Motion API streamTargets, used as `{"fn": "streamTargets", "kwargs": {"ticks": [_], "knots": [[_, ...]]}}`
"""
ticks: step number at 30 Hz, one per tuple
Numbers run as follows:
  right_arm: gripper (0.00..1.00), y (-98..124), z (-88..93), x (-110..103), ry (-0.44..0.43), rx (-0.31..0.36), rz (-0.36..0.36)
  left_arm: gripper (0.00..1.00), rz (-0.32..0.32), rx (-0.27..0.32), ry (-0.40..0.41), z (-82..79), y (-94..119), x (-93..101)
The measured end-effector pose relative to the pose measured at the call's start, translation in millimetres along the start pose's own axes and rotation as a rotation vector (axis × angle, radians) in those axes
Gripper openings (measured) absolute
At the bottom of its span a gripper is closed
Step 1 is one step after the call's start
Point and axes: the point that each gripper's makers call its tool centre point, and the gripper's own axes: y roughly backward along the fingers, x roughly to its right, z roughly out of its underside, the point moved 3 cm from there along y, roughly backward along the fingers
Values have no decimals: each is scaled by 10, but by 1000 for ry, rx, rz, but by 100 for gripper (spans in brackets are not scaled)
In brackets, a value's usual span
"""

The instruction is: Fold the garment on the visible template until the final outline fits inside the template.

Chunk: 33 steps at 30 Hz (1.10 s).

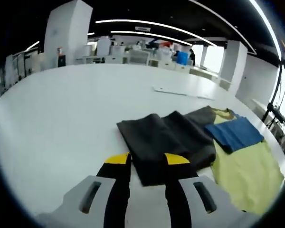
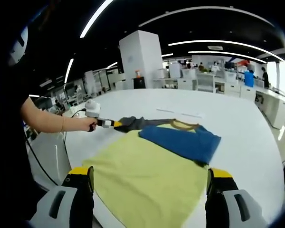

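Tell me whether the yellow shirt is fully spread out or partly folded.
Partly folded. The yellow shirt has a blue sleeve turned over onto its front, while its lower body lies flat.

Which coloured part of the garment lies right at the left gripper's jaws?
The dark grey part; the blue sleeve and yellow body lie farther right.

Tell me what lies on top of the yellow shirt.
A blue sleeve is folded over the yellow shirt, and a dark grey sleeve lies beside it on the table. Whatever is beneath the shirt is covered.
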Motion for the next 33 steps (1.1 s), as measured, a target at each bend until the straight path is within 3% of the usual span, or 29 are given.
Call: {"fn": "streamTargets", "kwargs": {"ticks": [3,7,16,27,33], "knots": [[99,8,4,11,-2,0,5,8,-7,0,13,-15,15,-29],[99,12,20,12,-5,-2,7,2,-17,28,20,-92,57,-60],[99,3,19,-4,-9,4,1,1,-32,64,15,-236,185,-198],[99,6,8,8,0,0,2,1,-68,138,50,-471,490,-586],[99,18,19,24,0,-2,7,1,-102,130,24,-475,629,-825]]}}
